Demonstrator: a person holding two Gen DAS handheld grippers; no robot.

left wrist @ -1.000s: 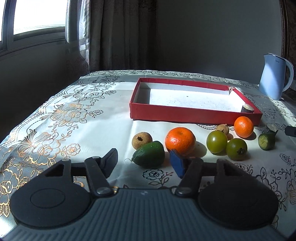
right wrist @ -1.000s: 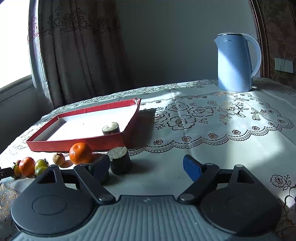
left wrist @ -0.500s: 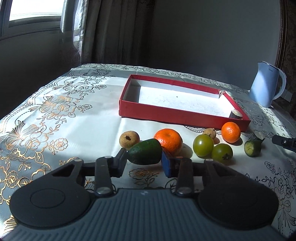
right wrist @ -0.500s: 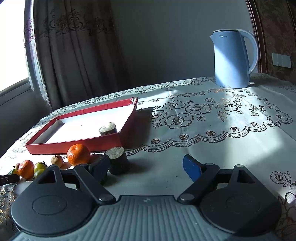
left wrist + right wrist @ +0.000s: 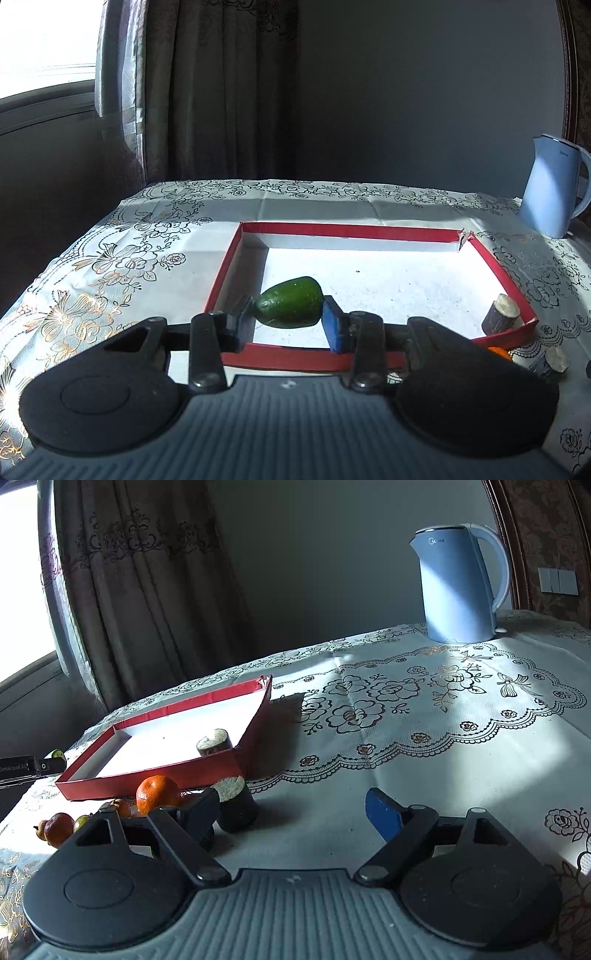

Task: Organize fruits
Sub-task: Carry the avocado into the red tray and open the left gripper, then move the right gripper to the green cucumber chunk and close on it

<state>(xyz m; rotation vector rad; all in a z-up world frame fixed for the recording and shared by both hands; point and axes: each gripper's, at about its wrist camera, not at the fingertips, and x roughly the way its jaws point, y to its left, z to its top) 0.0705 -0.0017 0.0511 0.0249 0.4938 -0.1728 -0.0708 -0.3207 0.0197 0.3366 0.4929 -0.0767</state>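
My left gripper (image 5: 289,319) is shut on a green avocado (image 5: 290,302) and holds it over the near left part of the red tray (image 5: 369,232). A brown cut stem piece (image 5: 501,314) stands in the tray's near right corner. My right gripper (image 5: 291,812) is open and empty, low over the tablecloth right of the tray (image 5: 155,771). A second stem piece (image 5: 236,803) stands by its left finger. An orange (image 5: 158,794), another orange (image 5: 59,825) and small green and brown fruits lie in front of the tray. The left gripper (image 5: 33,766) shows at the far left.
A blue electric kettle (image 5: 458,587) stands at the back right of the table; it also shows in the left wrist view (image 5: 554,188). The floral tablecloth (image 5: 424,709) covers the table. Curtains and a window are behind the table's far edge.
My left gripper closed on the avocado, lifted it from the table and carried it forward over the tray. My right gripper stayed open and barely moved.
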